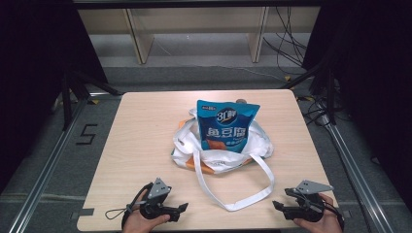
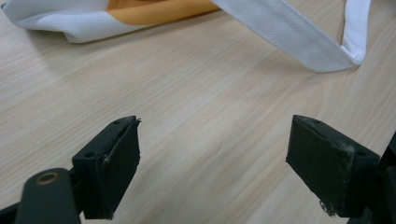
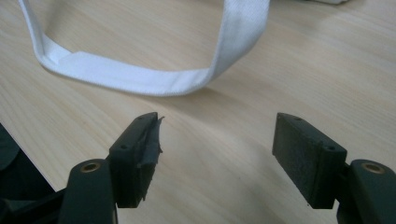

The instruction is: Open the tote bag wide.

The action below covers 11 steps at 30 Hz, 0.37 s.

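Observation:
A blue snack bag (image 1: 227,125) stands upright in a crumpled white and orange tote bag (image 1: 218,160) at the middle of the wooden table (image 1: 141,131). The tote's long white strap (image 1: 243,203) loops toward the front edge. My left gripper (image 1: 180,208) rests near the front left edge, open, its jaws (image 2: 212,163) wide apart over bare wood, with the strap (image 2: 289,32) and the tote's edge (image 2: 93,18) ahead of it. At the front right, my right gripper (image 1: 279,203) is open too, empty (image 3: 217,154), just short of the strap's loop (image 3: 140,79).
Metal rails (image 1: 48,165) run along both sides of the table. A wooden shelf frame (image 1: 194,29) stands on the floor behind it, with cables (image 1: 286,43) at the back right. A "5" mark (image 1: 86,134) is on the floor at the left.

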Tool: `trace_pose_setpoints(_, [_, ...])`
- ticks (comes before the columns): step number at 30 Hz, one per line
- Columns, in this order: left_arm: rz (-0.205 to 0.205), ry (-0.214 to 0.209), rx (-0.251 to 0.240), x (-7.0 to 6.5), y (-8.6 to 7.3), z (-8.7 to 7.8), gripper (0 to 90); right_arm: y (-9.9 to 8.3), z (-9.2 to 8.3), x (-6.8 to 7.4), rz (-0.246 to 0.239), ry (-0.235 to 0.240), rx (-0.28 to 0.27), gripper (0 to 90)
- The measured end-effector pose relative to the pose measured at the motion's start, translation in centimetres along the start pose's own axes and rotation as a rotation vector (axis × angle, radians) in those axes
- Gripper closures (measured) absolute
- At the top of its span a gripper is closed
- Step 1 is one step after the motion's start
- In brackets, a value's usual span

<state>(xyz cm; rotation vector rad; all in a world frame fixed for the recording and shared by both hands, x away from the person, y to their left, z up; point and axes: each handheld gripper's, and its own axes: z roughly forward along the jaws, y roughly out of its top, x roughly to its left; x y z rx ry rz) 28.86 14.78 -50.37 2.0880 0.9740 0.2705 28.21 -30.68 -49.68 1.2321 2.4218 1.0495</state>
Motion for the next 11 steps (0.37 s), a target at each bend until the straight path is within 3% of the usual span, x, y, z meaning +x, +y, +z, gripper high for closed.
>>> trace_pose_setpoints(2, [0.022,-0.009,0.003,0.12,0.03,-0.14,16.6,-0.14,-0.15,0.23,0.019,0.0,0.005,32.9])
trace_pose_setpoints(3, [0.022,-0.009,0.003,0.12,0.03,-0.14,16.6,-0.1,-0.25,-0.05,-0.02,-0.011,-0.004,32.9])
trace_pose_setpoints(4, [0.011,-0.01,-0.006,0.04,0.0,-0.05,16.6,-0.15,-0.27,0.23,0.016,0.003,-0.012,32.9])
trace_pose_setpoints(7, [0.024,0.0,0.003,0.14,0.03,-0.06,16.6,-0.13,-0.25,0.02,-0.004,0.009,-0.016,32.8])
trace_pose_setpoints(8, [0.001,0.005,-0.003,-0.02,-0.01,0.04,16.6,-0.12,-0.35,-0.2,-0.021,-0.012,-0.016,32.7])
trace_pose_setpoints(11, [0.01,0.004,0.0,0.03,0.03,-0.02,16.6,-0.09,-0.41,-0.25,-0.019,-0.011,-0.016,32.7])
